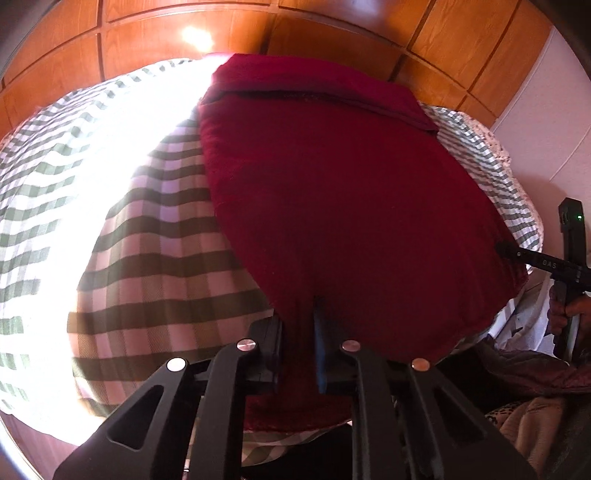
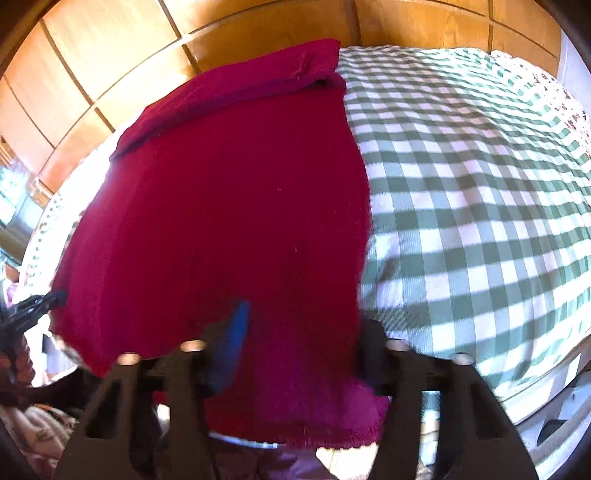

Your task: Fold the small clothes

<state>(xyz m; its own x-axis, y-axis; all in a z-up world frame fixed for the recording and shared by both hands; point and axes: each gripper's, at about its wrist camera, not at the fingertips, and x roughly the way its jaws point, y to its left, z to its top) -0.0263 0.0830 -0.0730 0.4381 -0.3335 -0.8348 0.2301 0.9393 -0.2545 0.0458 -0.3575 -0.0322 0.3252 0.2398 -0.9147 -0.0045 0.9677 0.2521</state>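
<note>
Black jaws of the left gripper [image 1: 299, 332] sit pinched nearly together on the near hem of the dark red garment [image 1: 332, 192], which lies flat on the green-and-white checked bedspread [image 1: 155, 266], its far end folded over toward the wooden headboard [image 1: 332, 29]. On the garment's other near corner, the right gripper [image 2: 303, 343] stands partly open around the cloth (motion blur hides whether it pinches).
</note>
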